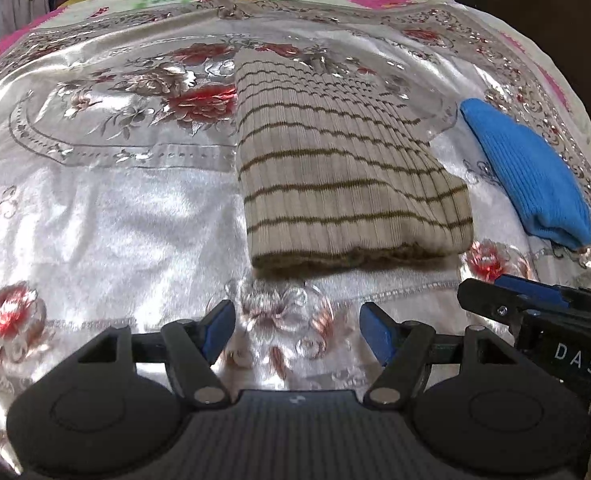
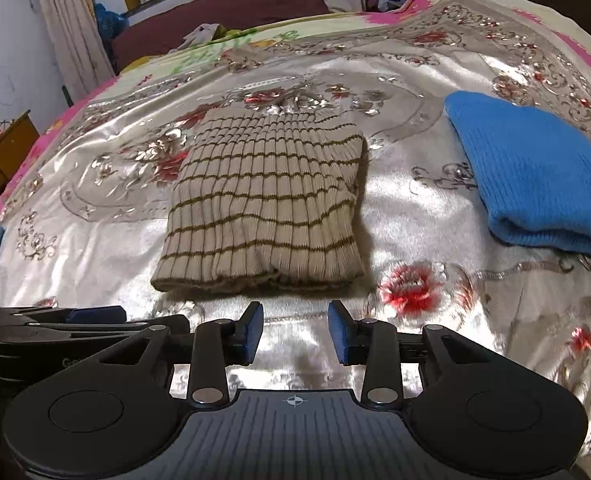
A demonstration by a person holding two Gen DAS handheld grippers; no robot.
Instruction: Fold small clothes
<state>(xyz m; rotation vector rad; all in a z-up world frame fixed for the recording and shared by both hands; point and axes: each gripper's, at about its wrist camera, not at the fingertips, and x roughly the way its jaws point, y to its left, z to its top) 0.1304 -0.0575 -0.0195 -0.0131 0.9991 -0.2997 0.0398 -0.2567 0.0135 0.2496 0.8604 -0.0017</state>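
- Left wrist view: the left gripper (image 1: 295,334) hangs with its jaws spread and nothing between them, above the shiny flowered bedspread (image 1: 107,216). The striped sweater (image 1: 335,184) lies folded just ahead of the fingertips, its brown hem nearest the camera. A folded blue garment (image 1: 531,180) rests apart on the right. The right gripper (image 1: 507,300) enters at the lower right edge, close beside the left one.
- Risk, judged from this view: the bedspread looks slick, so a nudge at the hem would likely slide the whole sweater and spoil the fold. The two tools sit near enough to knock together.
- Right wrist view: the right gripper (image 2: 295,330) is released too, jaws parted more narrowly and empty, short of the striped sweater (image 2: 267,200). The sweater's right edge shows stacked layers. The blue garment (image 2: 531,176) lies well to the right, and the left gripper (image 2: 91,314) shows at the lower left.
- Risk, judged from this view: a pinch at the hem may catch only the top layer, so lifting would peel the fold open. Loose bedspread cloth could also be caught along with the knit.
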